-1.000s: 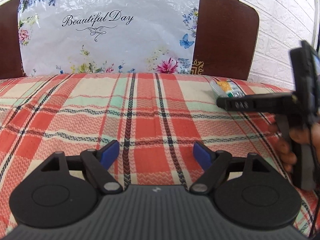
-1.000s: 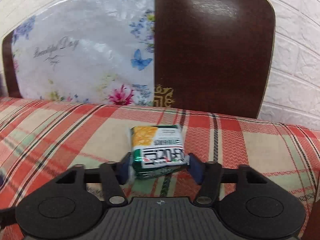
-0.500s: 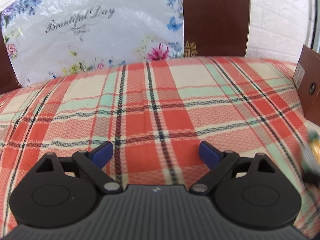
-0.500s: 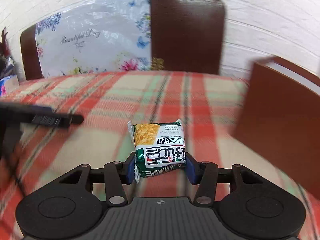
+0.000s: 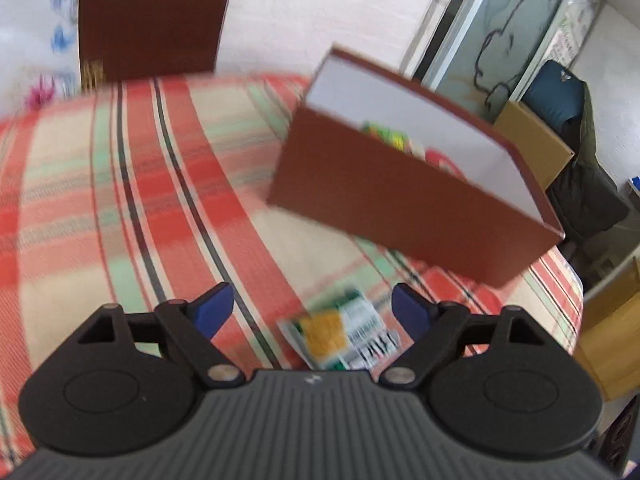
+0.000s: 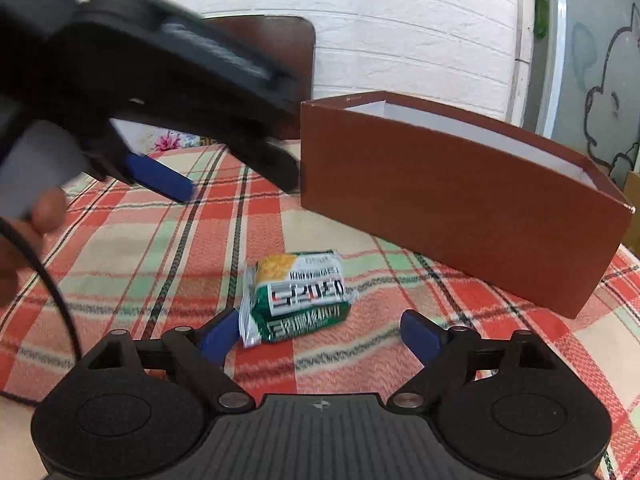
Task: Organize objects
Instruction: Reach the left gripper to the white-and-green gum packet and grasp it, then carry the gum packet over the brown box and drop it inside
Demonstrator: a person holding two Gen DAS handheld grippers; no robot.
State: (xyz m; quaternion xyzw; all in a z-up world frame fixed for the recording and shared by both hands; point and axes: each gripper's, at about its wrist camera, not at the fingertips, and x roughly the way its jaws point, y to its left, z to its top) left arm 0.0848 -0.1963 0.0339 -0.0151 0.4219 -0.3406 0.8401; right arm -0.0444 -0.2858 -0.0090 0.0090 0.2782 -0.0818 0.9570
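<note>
A green and yellow snack packet [image 6: 298, 294] lies on the plaid cloth [image 6: 152, 248], in front of a brown open box [image 6: 460, 200]. My right gripper [image 6: 320, 330] is open, with the packet lying between its blue fingertips, nearer the left one. My left gripper [image 5: 312, 306] is open and hovers over the same packet [image 5: 344, 330], blurred. It also shows in the right wrist view [image 6: 224, 168], up at the left above the cloth. The box in the left wrist view [image 5: 400, 196] holds colourful packets [image 5: 386, 138].
A dark wooden headboard [image 5: 152, 16] and white brick wall [image 6: 400, 32] stand behind the bed. A glass door [image 5: 516, 28], a cardboard box [image 5: 532, 140] and a dark bag [image 5: 588, 184] are off to the right, past the bed's edge.
My right gripper carried the packet rightward toward the brown box, then opened and let it go onto the cloth. My left gripper swung right and now sits over the packet.
</note>
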